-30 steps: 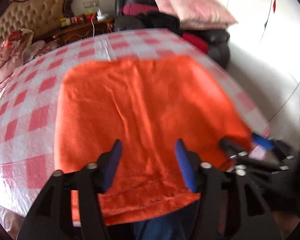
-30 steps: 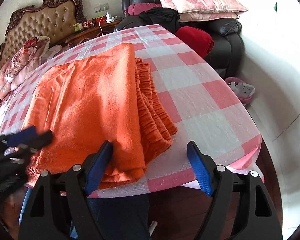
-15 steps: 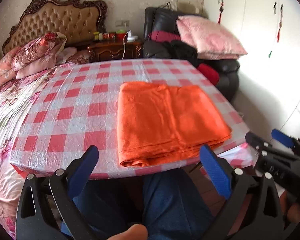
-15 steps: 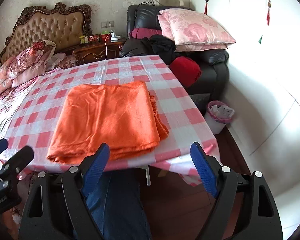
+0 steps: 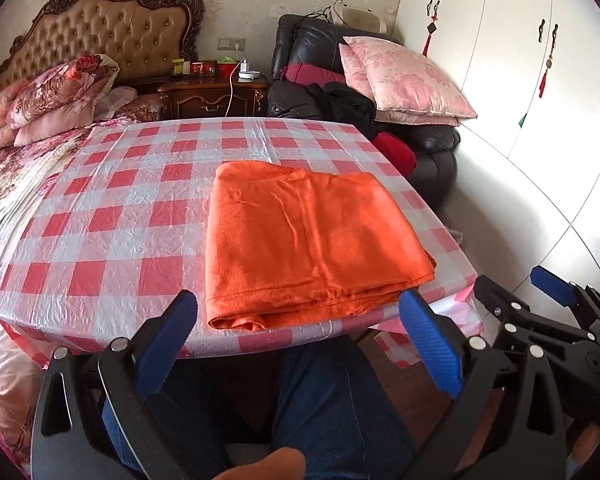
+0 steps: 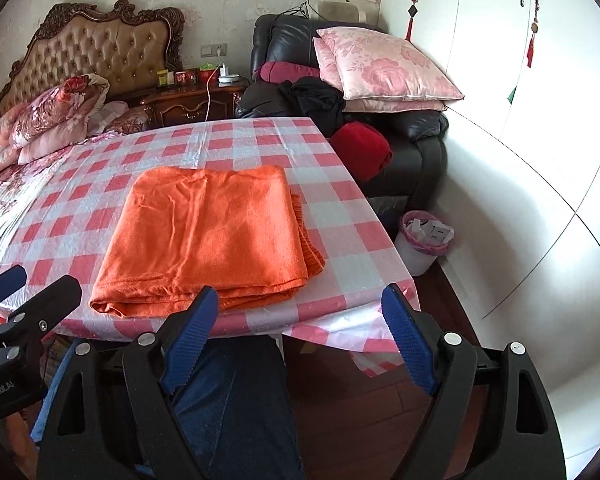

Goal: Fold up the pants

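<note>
**Orange pants lie folded on the checked table, both grippers clear of them**

While both grippers hang off the near edge of the table, neither has anything between its fingers. Nearest the lens, the left gripper (image 5: 298,320) stands with its blue pads spread as wide as they go, empty, above a person's blue-trousered legs (image 5: 332,400). Just beside it on the right, the right gripper (image 6: 298,316) is likewise spread wide and holds nothing; in the left wrist view it shows at the right edge, apart from the cloth.

Past the fingertips comes the table (image 5: 112,216), covered in a red-and-white checked cloth whose front hem droops over the edge. On it, toward the near right corner, lie the pants (image 5: 300,240), folded into a thick orange rectangle of several layers. Its near edge sits close to the table's front edge, and ribbed layers (image 6: 306,236) peek out along its right side.

Beyond the table's right side a small bin (image 6: 422,240) with a pink liner stands on the floor. Farther back a black leather armchair (image 6: 416,136) is heaped with pink floral pillows (image 6: 384,68) and dark clothes. Left of it stands a carved wooden nightstand (image 5: 214,94), and a tufted headboard (image 5: 112,36) rises against the papered wall, with flowered bedding bundled in front.
</note>
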A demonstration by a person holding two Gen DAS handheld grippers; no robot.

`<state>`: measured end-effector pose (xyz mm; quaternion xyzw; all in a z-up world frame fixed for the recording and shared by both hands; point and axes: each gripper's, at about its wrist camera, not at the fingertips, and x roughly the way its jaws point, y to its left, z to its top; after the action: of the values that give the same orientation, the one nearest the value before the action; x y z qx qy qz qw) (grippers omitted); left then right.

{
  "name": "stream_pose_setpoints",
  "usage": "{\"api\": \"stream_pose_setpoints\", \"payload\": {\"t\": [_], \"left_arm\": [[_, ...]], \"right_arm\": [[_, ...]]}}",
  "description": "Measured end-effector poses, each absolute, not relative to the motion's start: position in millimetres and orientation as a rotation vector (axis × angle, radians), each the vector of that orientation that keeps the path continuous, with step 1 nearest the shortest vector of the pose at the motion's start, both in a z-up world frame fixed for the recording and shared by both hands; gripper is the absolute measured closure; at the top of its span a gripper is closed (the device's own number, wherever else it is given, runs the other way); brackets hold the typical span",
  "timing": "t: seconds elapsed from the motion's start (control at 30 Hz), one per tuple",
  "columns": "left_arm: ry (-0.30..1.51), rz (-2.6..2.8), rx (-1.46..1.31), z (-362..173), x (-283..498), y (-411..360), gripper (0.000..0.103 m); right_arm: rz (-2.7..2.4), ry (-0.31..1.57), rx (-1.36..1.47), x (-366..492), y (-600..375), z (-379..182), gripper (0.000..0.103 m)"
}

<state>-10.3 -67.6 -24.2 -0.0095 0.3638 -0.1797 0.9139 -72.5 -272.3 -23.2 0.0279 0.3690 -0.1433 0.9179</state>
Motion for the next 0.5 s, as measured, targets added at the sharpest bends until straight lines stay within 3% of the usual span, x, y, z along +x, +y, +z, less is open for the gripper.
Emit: {"api": "stream_pose_setpoints", "payload": {"t": [0.5], "left_arm": [[0.749,-0.352,-0.014,-24.6,-8.3,-65.8,0.002]], "right_arm": [[-0.278,0.762,0.083,-72.2,-277.3,-26.1,0.023]]}}
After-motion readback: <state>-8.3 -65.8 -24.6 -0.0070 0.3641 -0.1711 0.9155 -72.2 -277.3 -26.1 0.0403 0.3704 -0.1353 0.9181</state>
